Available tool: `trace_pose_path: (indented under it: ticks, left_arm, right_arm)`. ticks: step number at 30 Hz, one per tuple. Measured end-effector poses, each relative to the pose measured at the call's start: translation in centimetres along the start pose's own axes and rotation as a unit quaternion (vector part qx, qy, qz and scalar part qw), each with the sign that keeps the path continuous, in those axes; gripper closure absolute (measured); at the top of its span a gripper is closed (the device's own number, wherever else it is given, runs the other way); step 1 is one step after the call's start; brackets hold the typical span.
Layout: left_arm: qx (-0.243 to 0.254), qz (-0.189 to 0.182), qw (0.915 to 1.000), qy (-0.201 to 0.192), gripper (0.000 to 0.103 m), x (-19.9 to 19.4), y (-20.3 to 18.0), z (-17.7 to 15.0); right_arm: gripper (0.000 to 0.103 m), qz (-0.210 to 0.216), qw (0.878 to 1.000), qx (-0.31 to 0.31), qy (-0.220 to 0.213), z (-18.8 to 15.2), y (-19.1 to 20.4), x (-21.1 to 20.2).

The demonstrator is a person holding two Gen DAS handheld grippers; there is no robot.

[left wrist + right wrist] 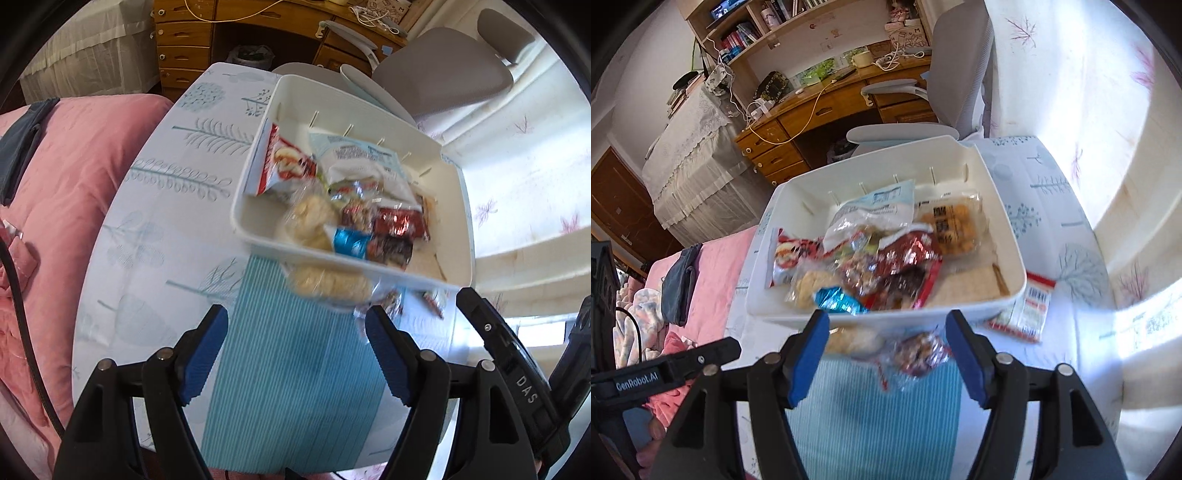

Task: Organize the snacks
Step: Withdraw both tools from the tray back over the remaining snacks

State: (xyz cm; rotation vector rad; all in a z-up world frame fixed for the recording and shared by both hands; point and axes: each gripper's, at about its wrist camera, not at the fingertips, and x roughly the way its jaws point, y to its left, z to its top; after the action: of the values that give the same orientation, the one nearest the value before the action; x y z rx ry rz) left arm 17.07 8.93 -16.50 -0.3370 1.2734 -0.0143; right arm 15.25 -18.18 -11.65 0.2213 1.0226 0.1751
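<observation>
A white plastic bin (255, 158) (1004, 221) sits on the table and holds several snack packets: red, blue foil, clear-wrapped pastries. In front of the bin on a blue striped mat (295, 369) (871, 417) lie a clear-wrapped pale pastry (328, 284) (853, 339) and a small red-brown snack packet (919, 354) (388, 299). A red-edged white packet (1030, 306) lies right of the bin. My left gripper (295, 332) is open and empty, just short of the pastry. My right gripper (886, 332) is open and empty, around the two loose packets.
The table has a white cloth with blue tree prints (155, 206) (1063, 236). A pink bed (66, 206) is at the left. A grey office chair (443, 77) and a wooden desk (820, 107) stand beyond the table. A curtain (1071, 92) hangs at the right.
</observation>
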Motion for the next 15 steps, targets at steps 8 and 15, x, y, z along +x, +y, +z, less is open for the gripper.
trace_pose_path:
  ticks: [8,15]
  left_arm:
    - [0.019,-0.008,0.9998,-0.007,0.027,-0.3,0.7,-3.7]
    - [0.014,-0.012,0.9998,-0.007,0.022,1.1,-0.4,-5.4]
  right_arm:
    - [0.025,-0.007,1.000,0.028,-0.004,-3.1,-0.5,-0.3]
    - [0.025,-0.015,0.999,0.016,0.028,-4.4,-1.8,0.6]
